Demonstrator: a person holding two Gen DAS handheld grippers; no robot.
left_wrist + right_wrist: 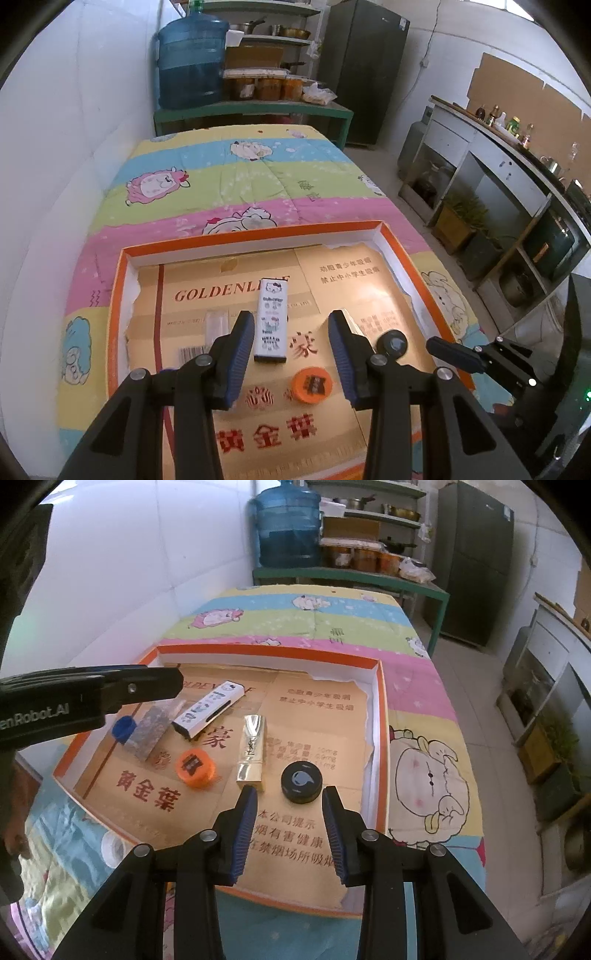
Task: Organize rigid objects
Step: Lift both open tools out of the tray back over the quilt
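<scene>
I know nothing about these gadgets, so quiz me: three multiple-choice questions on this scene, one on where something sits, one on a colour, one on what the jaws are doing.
1. Where does the gold tube lie?
A. On the quilt outside the tray
B. In the orange-rimmed tray, between the orange cap and the black round lid
C. On the green shelf

2. What colour is the small cap near the tray's left edge?
A. Blue
B. Red
C. White

3. How do the right gripper jaws stand?
A. Shut on the gold tube
B. Shut on the black lid
C. Open, holding nothing

Answers:
1 B: it rests on the cardboard lining with those two on either side.
2 A: the right wrist view shows it blue.
3 C: a clear gap shows between the jaws, short of the objects.
</scene>
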